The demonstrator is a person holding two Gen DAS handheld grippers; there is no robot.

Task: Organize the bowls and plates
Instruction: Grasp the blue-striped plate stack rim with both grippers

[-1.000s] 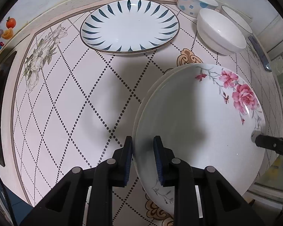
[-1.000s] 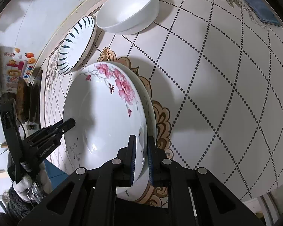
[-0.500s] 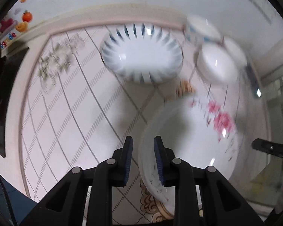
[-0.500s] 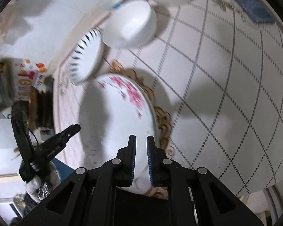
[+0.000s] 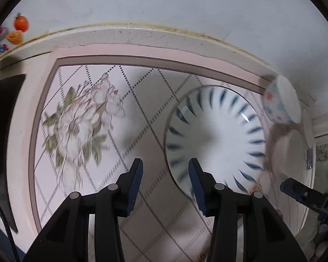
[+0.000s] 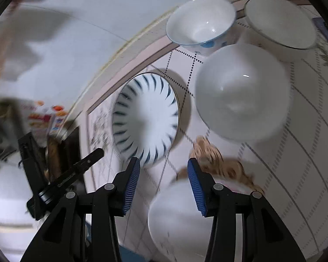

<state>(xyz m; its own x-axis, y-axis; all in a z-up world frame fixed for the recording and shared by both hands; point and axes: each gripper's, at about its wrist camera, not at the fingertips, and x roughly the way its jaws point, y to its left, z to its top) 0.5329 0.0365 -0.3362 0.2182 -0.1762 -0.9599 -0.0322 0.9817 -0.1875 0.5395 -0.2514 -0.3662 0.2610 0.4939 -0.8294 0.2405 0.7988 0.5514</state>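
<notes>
My left gripper is open and empty above the tablecloth, just left of the blue-striped plate. My right gripper is open and empty, with the white floral plate low between and below its fingers. The striped plate lies ahead of it to the left. A plain white bowl sits ahead to the right. A blue-dotted bowl and another white bowl stand behind it. The floral plate's blurred rim shows at the right of the left wrist view, with the dotted bowl above it.
The table has a pink diamond-pattern cloth with a printed flower. A white wall runs along the back edge. A dark object lies at the far left. The right gripper's tip shows in the left wrist view.
Both grippers have opened and let go of the floral plate. Both have lifted and swung toward the back of the table; the frames are blurred with motion.
</notes>
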